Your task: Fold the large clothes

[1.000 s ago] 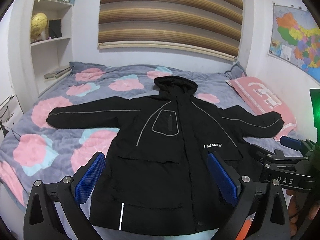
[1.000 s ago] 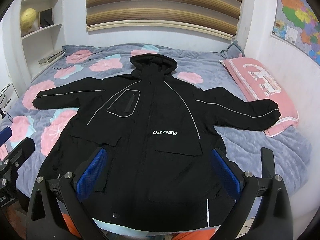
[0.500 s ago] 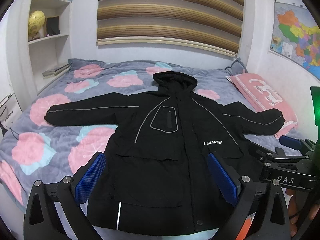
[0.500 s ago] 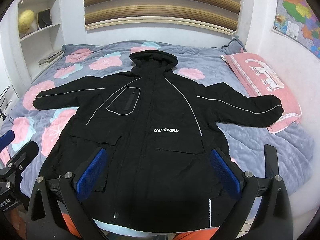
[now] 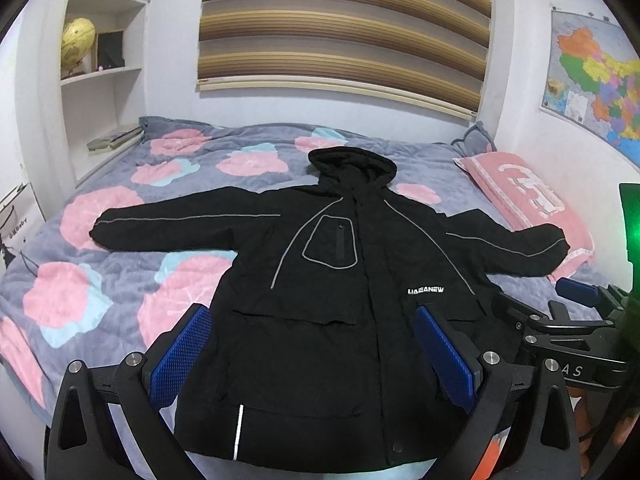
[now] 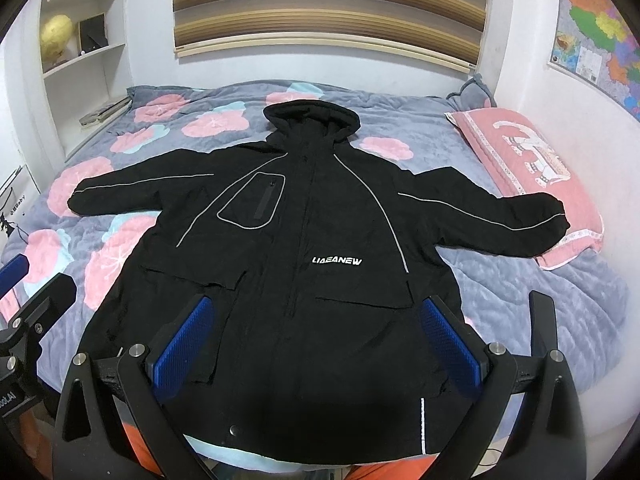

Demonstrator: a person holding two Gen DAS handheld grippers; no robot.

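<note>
A large black hooded jacket [image 5: 332, 288] lies flat and face up on the bed, sleeves spread to both sides, hood toward the far wall; it also shows in the right wrist view [image 6: 304, 248]. My left gripper [image 5: 316, 352] is open and empty, held above the jacket's lower hem. My right gripper [image 6: 316, 340] is open and empty above the hem too. The right gripper shows at the right edge of the left wrist view [image 5: 576, 320]. The left gripper shows at the left edge of the right wrist view [image 6: 24, 312].
The bed [image 5: 80, 264] has a grey cover with pink flowers. A pink pillow [image 6: 528, 164] lies at the right under the sleeve's cuff. White shelves [image 5: 104, 72] with a globe stand at the left. A map [image 5: 592, 88] hangs on the right wall.
Both grippers have risen and tilted slightly, so the jacket sits a little lower in both views. The jacket has not moved and both grippers stay open.
</note>
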